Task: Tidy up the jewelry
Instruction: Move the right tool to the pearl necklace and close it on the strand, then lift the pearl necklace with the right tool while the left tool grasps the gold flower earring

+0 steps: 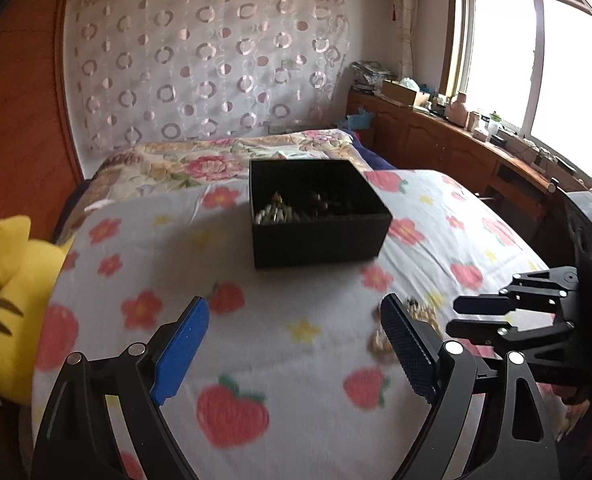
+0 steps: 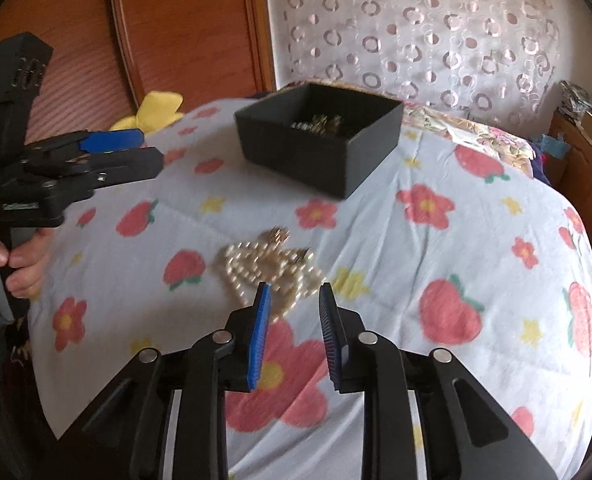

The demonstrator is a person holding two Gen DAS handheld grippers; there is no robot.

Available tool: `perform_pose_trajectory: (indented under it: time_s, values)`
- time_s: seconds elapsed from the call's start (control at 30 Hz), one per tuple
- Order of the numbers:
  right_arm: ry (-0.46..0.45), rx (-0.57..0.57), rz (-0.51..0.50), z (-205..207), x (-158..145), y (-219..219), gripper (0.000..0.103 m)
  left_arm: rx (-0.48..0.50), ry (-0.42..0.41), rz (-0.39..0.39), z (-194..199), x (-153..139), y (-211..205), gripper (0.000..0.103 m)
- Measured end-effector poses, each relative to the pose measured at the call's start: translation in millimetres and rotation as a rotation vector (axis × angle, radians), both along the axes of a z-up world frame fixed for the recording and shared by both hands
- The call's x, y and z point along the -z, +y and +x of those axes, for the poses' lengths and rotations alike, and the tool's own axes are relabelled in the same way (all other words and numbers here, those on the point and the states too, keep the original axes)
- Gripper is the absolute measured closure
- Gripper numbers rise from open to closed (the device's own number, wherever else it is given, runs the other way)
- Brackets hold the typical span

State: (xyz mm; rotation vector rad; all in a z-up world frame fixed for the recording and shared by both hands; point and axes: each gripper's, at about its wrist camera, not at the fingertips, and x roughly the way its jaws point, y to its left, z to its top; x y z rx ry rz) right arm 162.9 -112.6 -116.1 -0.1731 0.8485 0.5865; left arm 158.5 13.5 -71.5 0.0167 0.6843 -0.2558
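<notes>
A black open box (image 1: 320, 240) (image 2: 296, 156) stands on the strawberry-print bedspread (image 1: 255, 352) with several jewelry pieces (image 1: 279, 212) (image 2: 320, 124) inside. A heap of pearl necklaces (image 2: 271, 264) lies on the cloth in front of the box. In the left wrist view this heap (image 1: 420, 314) is partly hidden behind one finger. My left gripper (image 1: 296, 304) (image 2: 151, 148) is open wide over bare cloth, to the left of the pearls. My right gripper (image 2: 294, 288) (image 1: 456, 315) stands just short of the heap, narrowly open, with nothing between its pads.
A yellow plush toy (image 1: 11, 280) (image 2: 155, 112) lies at the bed's left edge by a wooden panel (image 2: 175, 20). A floral quilt (image 1: 199, 164) sits behind the box. A cluttered wooden cabinet (image 1: 436, 140) runs under the window. A person's hand (image 2: 11, 264) grips the left tool's handle.
</notes>
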Motion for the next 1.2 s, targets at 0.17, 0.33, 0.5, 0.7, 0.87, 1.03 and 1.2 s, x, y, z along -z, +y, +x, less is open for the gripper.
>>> perform_pose_trajectory:
  time_s: [0.17,0.33,0.5,0.7,0.87,1.03,1.2]
  values:
    - [0.017,0.025,-0.034,2.3,7.8,11.4,0.076,-0.018,0.006,-0.013,-14.5,6.5,6.9,0.019]
    - [0.003,0.023,-0.091,2.7,9.1,22.3,0.095,-0.029,0.01,-0.034,-19.5,9.2,12.6,0.019]
    - [-0.006,0.001,-0.102,0.1,7.8,19.6,0.097,-0.021,0.015,-0.026,-23.0,13.3,8.7,0.019]
    - [-0.088,0.006,-0.056,-16.9,-15.0,5.6,0.097,-0.002,0.024,-0.014,-23.2,17.3,-3.1,0.019]
    - [-0.157,0.01,-0.018,-31.8,-44.7,-8.8,0.097,0.018,0.039,-0.016,-17.8,20.1,-11.7,0.019]
    - [-0.206,0.019,0.018,-41.4,-70.0,-26.9,0.097,0.042,0.054,-0.018,-10.7,20.9,-21.5,0.019]
    - [-0.248,0.035,0.047,-48.6,-89.0,-42.7,0.097,0.068,0.066,-0.015,-4.3,23.4,-34.2,0.019]
